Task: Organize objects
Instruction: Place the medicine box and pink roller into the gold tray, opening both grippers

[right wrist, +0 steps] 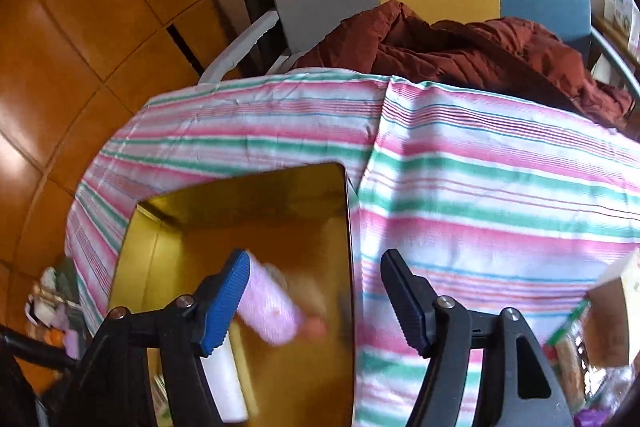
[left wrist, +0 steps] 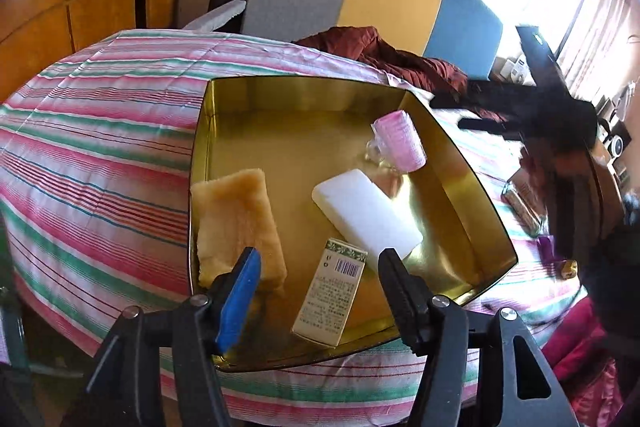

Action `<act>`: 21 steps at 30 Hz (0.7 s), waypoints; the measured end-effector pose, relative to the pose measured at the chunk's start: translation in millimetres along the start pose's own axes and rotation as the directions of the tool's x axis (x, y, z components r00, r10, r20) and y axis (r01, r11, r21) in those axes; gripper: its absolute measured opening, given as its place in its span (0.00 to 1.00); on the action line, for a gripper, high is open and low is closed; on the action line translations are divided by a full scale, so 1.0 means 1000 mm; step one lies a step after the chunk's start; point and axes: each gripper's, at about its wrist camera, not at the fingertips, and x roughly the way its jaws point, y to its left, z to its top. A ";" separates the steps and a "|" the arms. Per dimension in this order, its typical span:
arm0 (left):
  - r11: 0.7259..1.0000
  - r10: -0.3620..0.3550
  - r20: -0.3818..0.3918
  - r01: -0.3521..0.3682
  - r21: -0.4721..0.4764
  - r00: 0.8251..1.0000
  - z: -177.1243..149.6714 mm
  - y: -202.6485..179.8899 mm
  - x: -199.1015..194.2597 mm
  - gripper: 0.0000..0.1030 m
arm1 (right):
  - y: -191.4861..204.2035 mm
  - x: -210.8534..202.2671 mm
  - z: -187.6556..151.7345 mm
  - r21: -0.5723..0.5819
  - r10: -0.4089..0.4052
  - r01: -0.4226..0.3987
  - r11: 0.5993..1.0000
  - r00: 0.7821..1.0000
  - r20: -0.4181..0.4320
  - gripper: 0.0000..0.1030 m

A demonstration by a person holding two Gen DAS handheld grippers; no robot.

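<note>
Left wrist view: tin (left wrist: 460,163) on striped cloth (left wrist: 100,155), stocked with towel (left wrist: 236,211), white block (left wrist: 368,215), carton (left wrist: 332,295), pink roller (left wrist: 400,139). Left claw (left wrist: 320,291) and right claw (right wrist: 316,303) are held open, empty.

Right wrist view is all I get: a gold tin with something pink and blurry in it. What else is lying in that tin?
Observer: The left wrist view shows a fluffy yellow cloth lying against the left wall of the tin.
Operator: Anything smaller that I'm missing?
Observer: Yes, a small printed box with a barcode lies flat near the tin's front edge.
Operator: And the white thing at the bottom of my picture?
Observer: It is a white rectangular block, lying flat in the middle of the tin, with the pink roller just beyond it.
</note>
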 end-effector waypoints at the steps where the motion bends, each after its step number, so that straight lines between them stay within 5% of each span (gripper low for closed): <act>1: 1.000 -0.002 0.001 0.002 -0.003 1.000 0.000 -0.001 -0.001 0.61 | 0.002 -0.004 -0.007 -0.010 -0.007 0.007 1.000 1.000 0.004 0.69; 5: 1.000 0.005 0.011 -0.005 -0.012 1.000 0.001 -0.005 -0.006 0.64 | 0.016 -0.017 -0.025 -0.059 -0.012 0.014 0.998 0.999 0.033 0.71; 8: 1.000 0.005 0.023 -0.005 -0.013 1.000 0.001 -0.009 -0.010 0.65 | 0.028 -0.023 -0.035 -0.095 0.075 -0.074 0.993 0.997 0.013 0.71; 12: 1.000 -0.001 0.033 0.001 -0.013 0.999 -0.001 -0.011 -0.016 0.66 | 0.052 0.003 -0.044 -0.116 0.282 -0.306 0.945 0.941 -0.186 0.71; 16: 1.000 0.003 0.042 -0.002 -0.027 0.999 -0.005 -0.007 -0.024 0.68 | 0.055 0.050 -0.035 -0.024 0.328 -0.349 0.937 0.900 -0.285 0.71; 17: 0.999 0.004 0.044 -0.002 -0.032 0.999 -0.005 -0.006 -0.025 0.69 | 0.053 0.057 -0.029 -0.003 0.317 -0.330 0.944 0.908 -0.275 0.75; 19: 0.999 0.011 0.049 -0.009 -0.038 0.999 -0.006 -0.002 -0.029 0.69 | 0.046 0.059 -0.015 -0.001 0.221 -0.225 0.974 0.958 -0.184 0.82; 21: 0.999 0.014 0.060 -0.011 -0.044 0.998 -0.006 0.002 -0.033 0.71 | 0.042 0.050 -0.010 0.021 0.227 -0.226 0.974 0.966 -0.126 0.82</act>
